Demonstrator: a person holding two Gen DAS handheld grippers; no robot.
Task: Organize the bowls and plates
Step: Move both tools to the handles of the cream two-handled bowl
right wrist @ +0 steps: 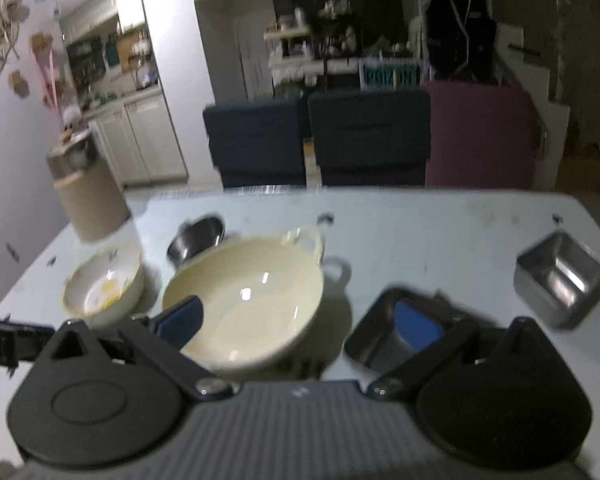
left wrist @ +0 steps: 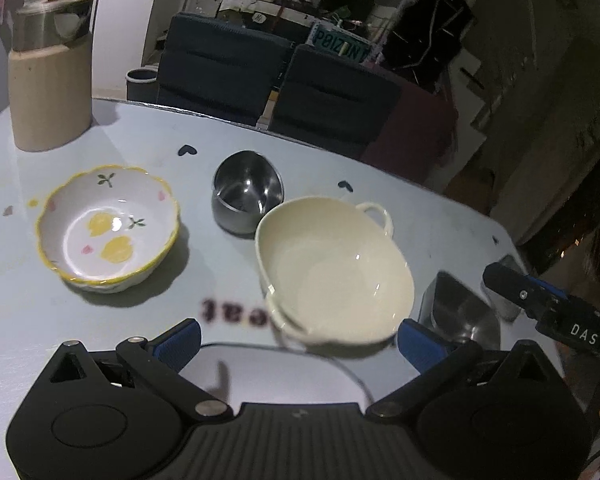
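Bare table [right wrist: 420, 232] lies between cream bowl [right wrist: 244, 300] and steel tray [right wrist: 560, 280]

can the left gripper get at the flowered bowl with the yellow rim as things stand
Probably yes. The left gripper is open, and the flowered bowl sits alone on the table, ahead and to its left, with bare surface between. The cream bowl lies straight ahead, not across that path.

Cream bowl [left wrist: 334, 270], yellow-rimmed floral bowl [left wrist: 108, 224]
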